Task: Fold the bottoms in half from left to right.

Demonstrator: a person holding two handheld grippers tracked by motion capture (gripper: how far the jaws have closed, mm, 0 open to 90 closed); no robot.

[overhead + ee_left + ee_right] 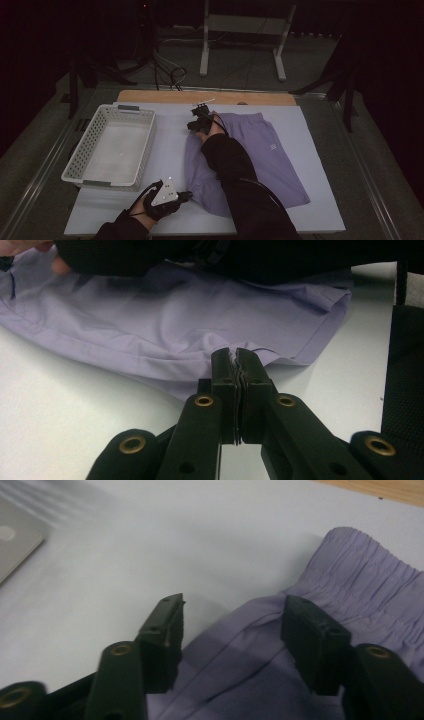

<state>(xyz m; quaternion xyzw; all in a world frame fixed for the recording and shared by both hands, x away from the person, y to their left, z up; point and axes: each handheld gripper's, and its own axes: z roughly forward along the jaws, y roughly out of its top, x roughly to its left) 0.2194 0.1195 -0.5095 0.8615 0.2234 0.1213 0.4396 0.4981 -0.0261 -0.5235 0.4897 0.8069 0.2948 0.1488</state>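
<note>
Shorts [260, 150] lie flat mid-tabletop [320, 210], unfolded. Your left claw [235, 357] is clamped on the near hem; right claw [230, 620] straddles the far waistband corner, not yet gripping. Fold and basket [112, 145] remain.

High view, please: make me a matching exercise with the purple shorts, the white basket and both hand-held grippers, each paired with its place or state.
Things:
1. purple fabric shorts
2. white slotted plastic basket
3. left hand-held gripper
4. right hand-held gripper

Places or states:
A. jaws apart, over the shorts' edge by the waistband
B. stands empty at the table's left
C. lies flat in the middle of the white mat
D. jaws shut on the shorts' hem

Pairs: 1-C, 2-B, 3-D, 4-A
</note>
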